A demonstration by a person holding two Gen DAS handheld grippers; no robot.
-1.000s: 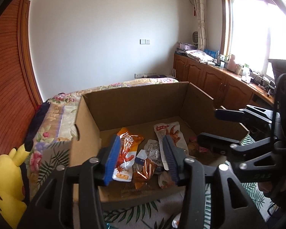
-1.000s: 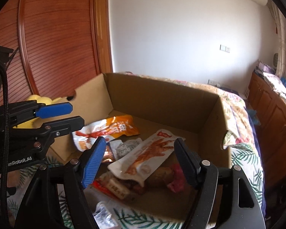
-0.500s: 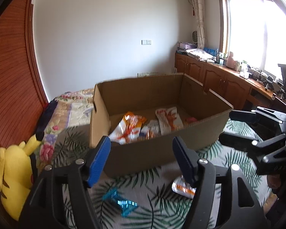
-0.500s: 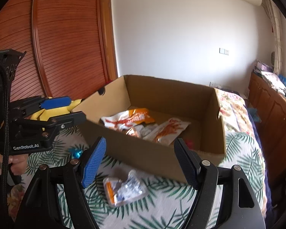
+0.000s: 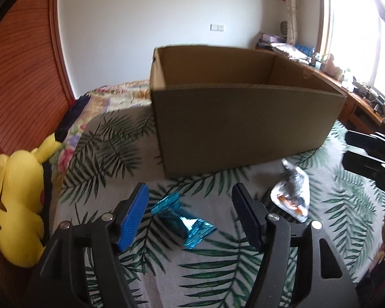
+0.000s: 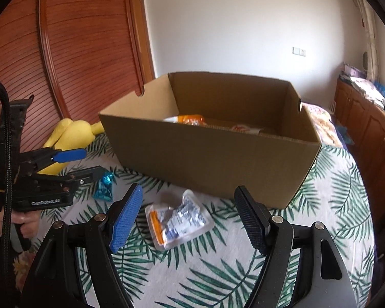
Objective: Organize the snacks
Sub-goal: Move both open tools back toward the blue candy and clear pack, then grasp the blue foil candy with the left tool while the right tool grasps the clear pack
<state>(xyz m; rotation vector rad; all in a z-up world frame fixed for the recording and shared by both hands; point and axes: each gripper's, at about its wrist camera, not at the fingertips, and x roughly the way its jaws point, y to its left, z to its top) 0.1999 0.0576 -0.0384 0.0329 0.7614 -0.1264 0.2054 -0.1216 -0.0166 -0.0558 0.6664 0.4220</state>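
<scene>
An open cardboard box (image 5: pixel 243 128) (image 6: pixel 205 159) stands on the leaf-print bedspread, and orange and white snack packs (image 6: pixel 190 119) show inside it. A shiny blue packet (image 5: pixel 182 220) (image 6: pixel 105 188) lies on the spread in front of the box. My left gripper (image 5: pixel 190 215) (image 6: pixel 74 164) hovers open over it, nothing between its pads. A clear packet with orange and white print (image 6: pixel 178 220) (image 5: pixel 292 195) lies to its right. My right gripper (image 6: pixel 188 215) (image 5: pixel 367 148) hangs open above it, not touching.
A yellow plush toy (image 5: pixel 15 205) (image 6: pixel 69 133) lies at the left edge of the bed by the wooden wardrobe doors (image 6: pixel 64 51). Wooden cabinets (image 5: pixel 359 97) run under the window on the right. A hand (image 6: pixel 2 223) holds the left gripper's handle.
Both grippers have drawn back from over the box and sunk toward the bedspread in front of it. The left jaws have widened. The two loose packets have come into view.
</scene>
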